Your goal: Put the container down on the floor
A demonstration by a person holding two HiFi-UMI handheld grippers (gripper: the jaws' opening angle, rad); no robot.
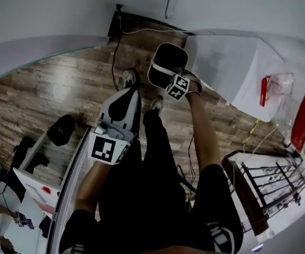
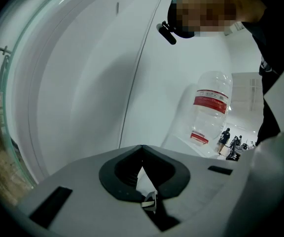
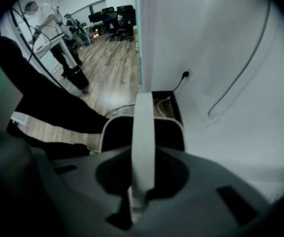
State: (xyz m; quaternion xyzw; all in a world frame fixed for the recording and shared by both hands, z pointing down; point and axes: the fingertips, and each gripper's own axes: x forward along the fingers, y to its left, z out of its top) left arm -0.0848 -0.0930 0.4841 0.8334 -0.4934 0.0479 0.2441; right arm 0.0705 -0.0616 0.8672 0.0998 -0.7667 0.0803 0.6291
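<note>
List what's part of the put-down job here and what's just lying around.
In the job:
- container, hanging above the floor
- its white handle
- right gripper, shut on that handle
- wood floor

Lying about:
- left gripper, shut, nothing in it
- clear bottle with red label
- black cable on the floor
- metal rack

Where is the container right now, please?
Head view, upper centre: the container, its handle in the right gripper, is over the wood floor beside the wall.
</note>
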